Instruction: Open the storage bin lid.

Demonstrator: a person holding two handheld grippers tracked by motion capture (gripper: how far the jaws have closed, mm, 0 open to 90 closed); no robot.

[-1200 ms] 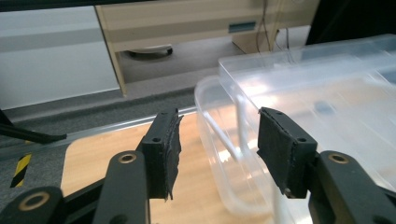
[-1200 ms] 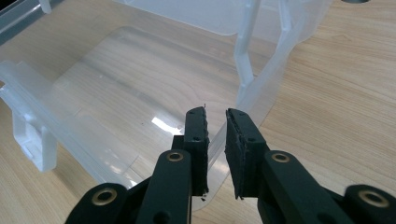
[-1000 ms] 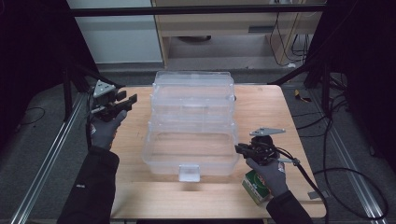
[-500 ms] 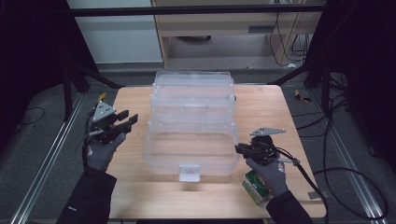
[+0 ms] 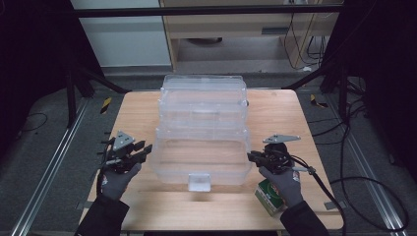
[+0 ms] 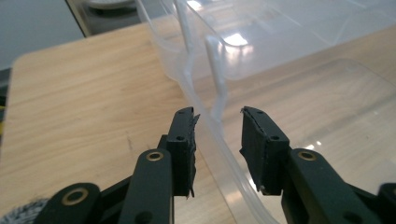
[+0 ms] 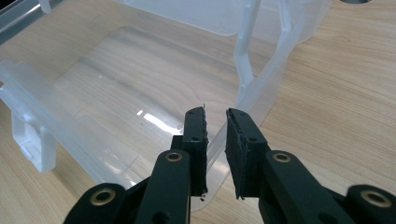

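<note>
Progress: right gripper (image 5: 253,156) clamped on clear box lid (image 5: 199,150) rim at 3 o'clock | left gripper (image 5: 142,151) at 9 o'clock; jaws just closing, straddling rim, not yet pinching | left: grip, move lid

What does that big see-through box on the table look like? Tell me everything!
The clear plastic box sits open mid-table, its lid tipped back behind it and a small latch tab at the front. It looks empty; wood shows through its floor. The left hand-held gripper straddles its left rim, jaws just closing; the right hand-held gripper straddles its right rim.
</note>
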